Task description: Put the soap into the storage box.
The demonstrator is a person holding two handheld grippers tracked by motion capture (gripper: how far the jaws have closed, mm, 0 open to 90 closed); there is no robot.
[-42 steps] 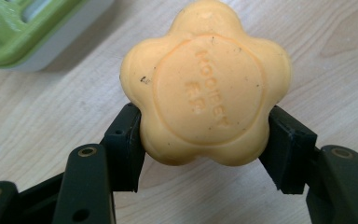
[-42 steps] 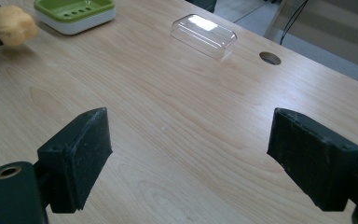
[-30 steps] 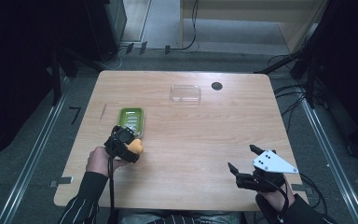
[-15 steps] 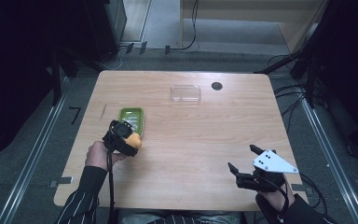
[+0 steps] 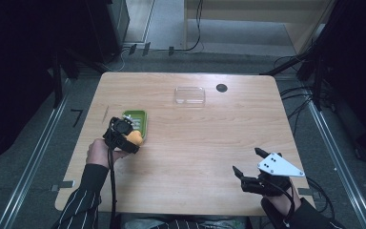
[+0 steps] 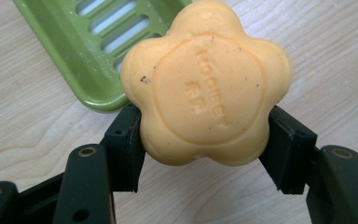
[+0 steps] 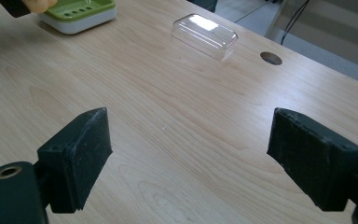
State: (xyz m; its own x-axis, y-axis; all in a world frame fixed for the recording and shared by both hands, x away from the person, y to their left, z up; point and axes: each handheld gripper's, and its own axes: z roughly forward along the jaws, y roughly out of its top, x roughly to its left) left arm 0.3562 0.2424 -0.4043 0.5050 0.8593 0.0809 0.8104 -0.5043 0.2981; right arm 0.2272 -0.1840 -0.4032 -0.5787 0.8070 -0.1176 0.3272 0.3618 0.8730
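An orange flower-shaped soap (image 6: pixel 205 88) is clamped between the jaws of my left gripper (image 6: pixel 205 149), just above the wood. In the high view that left gripper (image 5: pixel 124 136) and the soap (image 5: pixel 134 137) hover at the near right corner of a green slotted soap dish (image 5: pixel 140 121). The dish (image 6: pixel 88 51) lies up and left of the soap in the left gripper view. My right gripper (image 5: pixel 250 164) rests near the table's front right, jaws wide apart over bare wood. The right gripper (image 7: pixel 189 154) holds nothing.
A clear plastic lid (image 5: pixel 189 94) lies at the back middle of the table, also seen as the lid (image 7: pixel 205 35) in the right gripper view. A round cable hole (image 5: pixel 221 88) sits beside it. The green dish (image 7: pixel 77 14) stands far left there.
My left gripper has carried the soap up and slightly left, closer to the green dish. The right gripper has stayed still.
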